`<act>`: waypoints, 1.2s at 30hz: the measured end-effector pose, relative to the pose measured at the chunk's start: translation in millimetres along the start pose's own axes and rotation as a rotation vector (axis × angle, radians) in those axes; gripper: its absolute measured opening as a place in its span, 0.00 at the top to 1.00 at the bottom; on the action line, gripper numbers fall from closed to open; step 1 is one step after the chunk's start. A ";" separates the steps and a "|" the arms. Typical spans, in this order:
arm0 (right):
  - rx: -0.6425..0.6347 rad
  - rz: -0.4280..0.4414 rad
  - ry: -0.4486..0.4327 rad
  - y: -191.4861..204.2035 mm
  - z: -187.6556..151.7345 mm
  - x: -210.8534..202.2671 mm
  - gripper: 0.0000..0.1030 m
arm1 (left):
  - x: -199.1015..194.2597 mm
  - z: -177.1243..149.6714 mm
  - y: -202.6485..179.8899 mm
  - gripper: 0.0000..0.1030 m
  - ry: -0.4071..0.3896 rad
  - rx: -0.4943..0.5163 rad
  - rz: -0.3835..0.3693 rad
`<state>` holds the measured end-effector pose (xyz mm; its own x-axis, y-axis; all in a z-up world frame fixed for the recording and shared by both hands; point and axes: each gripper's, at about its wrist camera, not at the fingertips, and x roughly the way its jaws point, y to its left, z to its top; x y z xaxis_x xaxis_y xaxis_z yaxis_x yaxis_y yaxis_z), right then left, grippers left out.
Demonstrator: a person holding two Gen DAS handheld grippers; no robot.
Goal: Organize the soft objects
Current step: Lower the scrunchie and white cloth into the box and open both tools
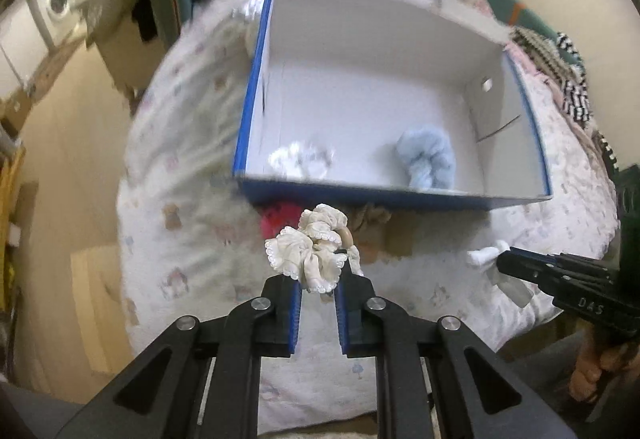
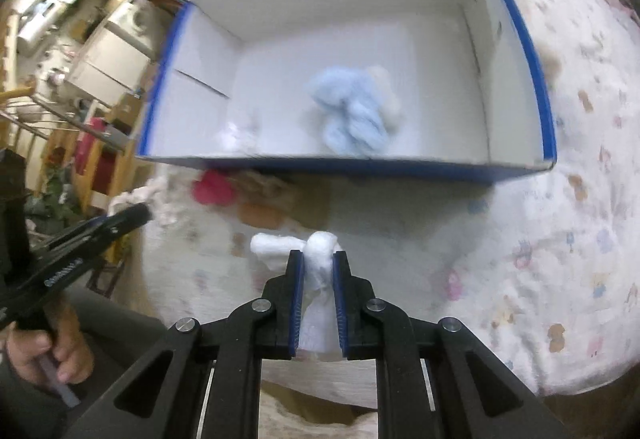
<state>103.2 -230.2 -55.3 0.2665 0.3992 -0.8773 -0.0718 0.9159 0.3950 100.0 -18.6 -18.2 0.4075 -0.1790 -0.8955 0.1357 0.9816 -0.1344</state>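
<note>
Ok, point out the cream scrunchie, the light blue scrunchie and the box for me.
cream scrunchie (image 1: 310,251), left wrist view, its ruffled middle.
light blue scrunchie (image 2: 352,111), right wrist view, its bunched centre.
box (image 1: 400,197), left wrist view, near blue rim.

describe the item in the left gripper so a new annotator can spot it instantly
Start at the blue-edged white box on the printed bedspread; in front of its near wall, the left gripper pinches a cream scrunchie. Unlike the pale blue fluffy item inside the box and the plain white cloth in the right gripper, it has scalloped ruffled edges.
</note>
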 end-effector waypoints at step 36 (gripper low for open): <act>0.090 0.011 -0.327 -24.0 110.8 -45.0 0.84 | 42.0 112.5 -31.3 0.87 -0.083 0.058 0.033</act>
<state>199.4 -274.8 4.9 0.5614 0.3608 -0.7447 0.0048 0.8985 0.4389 214.6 -64.4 -3.9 0.4859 -0.1543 -0.8603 0.1723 0.9819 -0.0788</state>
